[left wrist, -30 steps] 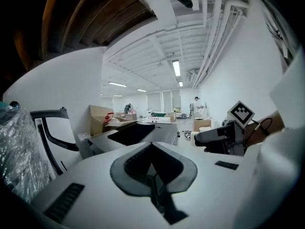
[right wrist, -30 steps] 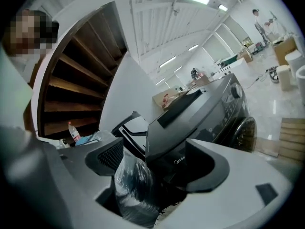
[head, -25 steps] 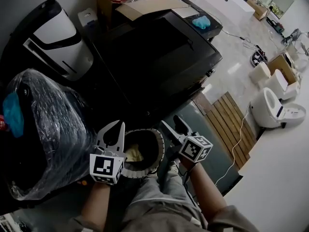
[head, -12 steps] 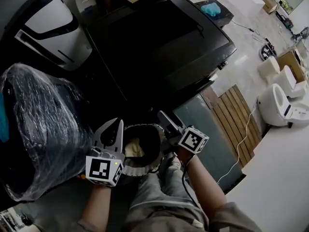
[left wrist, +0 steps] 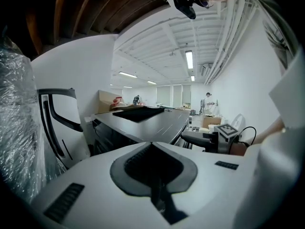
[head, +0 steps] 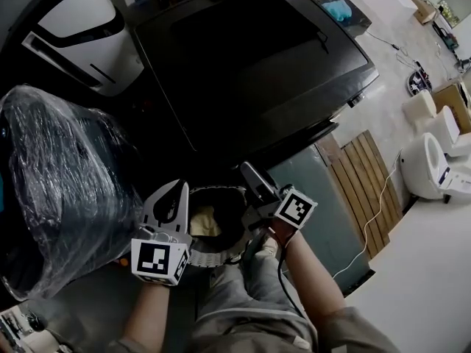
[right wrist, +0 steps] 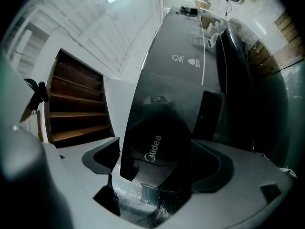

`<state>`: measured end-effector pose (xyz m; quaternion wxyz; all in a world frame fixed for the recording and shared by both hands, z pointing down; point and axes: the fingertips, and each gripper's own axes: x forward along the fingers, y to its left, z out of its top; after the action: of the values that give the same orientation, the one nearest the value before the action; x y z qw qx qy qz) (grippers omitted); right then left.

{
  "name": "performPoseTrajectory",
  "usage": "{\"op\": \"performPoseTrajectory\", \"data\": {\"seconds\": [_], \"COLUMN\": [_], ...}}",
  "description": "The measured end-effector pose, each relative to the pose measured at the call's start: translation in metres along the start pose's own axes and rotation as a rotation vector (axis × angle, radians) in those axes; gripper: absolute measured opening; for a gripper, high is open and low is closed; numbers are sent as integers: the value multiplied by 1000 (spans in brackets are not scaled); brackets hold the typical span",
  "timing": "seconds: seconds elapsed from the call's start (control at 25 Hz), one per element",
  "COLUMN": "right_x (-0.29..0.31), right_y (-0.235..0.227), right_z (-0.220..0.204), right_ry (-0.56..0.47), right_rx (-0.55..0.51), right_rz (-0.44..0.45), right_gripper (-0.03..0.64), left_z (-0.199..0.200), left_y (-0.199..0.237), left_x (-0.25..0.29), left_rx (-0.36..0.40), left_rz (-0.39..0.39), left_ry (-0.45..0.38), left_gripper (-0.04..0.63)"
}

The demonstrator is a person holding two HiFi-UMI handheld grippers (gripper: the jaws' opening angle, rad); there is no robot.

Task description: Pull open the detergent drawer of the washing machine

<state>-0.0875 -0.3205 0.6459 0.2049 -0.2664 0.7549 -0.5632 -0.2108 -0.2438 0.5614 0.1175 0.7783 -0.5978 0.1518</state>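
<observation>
The black washing machine (head: pixel 257 57) fills the upper middle of the head view, its front facing me. My left gripper (head: pixel 173 197) hangs low in front of it, shut with nothing in it; its tips (left wrist: pixel 151 144) meet in the left gripper view. My right gripper (head: pixel 254 193) sits to its right, close to the machine's front, and its jaws are opening. In the right gripper view they (right wrist: pixel 156 147) stand wide apart, framing a dark front panel with "Midea" print (right wrist: pixel 152 149) without touching it. I cannot pick out the drawer's outline.
A round ribbed-rim tub (head: pixel 221 254) with pale cloth (head: pixel 202 219) sits between the grippers. A bulky plastic-wrapped thing (head: pixel 59 175) stands left, a white appliance (head: pixel 81 28) behind it. Wooden slats (head: pixel 364 175) and white fixtures (head: pixel 434 160) lie to the right.
Both grippers have sunk a little in front of the machine. The right gripper has rolled and its jaws have spread slightly wider. The left gripper stays shut.
</observation>
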Motion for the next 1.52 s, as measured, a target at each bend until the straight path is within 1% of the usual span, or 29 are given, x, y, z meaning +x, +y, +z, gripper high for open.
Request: {"op": "performPoseTrajectory", "data": {"seconds": [0.28, 0.64, 0.92, 1.08, 1.36, 1.52], "right_x": [9, 2, -26, -47, -78, -91], "right_y": [-6, -8, -4, -4, 1, 2], "right_z": [5, 2, -4, -8, -13, -16], "right_ry": [-42, -46, -43, -56, -66, -68], "right_rx": [87, 117, 125, 126, 124, 130], "right_rz": [34, 27, 21, 10, 1, -5], "right_gripper": [431, 431, 431, 431, 431, 431], "left_z": [-8, -9, -7, -9, -14, -12], "left_y": [-1, -6, -8, -15, -31, -41], "left_x": [1, -1, -9, -16, -28, -32], "left_rx": [3, 2, -3, -13, -4, 0], "left_rz": [10, 16, 16, -5, -40, -66], "left_ry": [16, 33, 24, 17, 38, 33], "left_gripper": [15, 15, 15, 15, 15, 15]}}
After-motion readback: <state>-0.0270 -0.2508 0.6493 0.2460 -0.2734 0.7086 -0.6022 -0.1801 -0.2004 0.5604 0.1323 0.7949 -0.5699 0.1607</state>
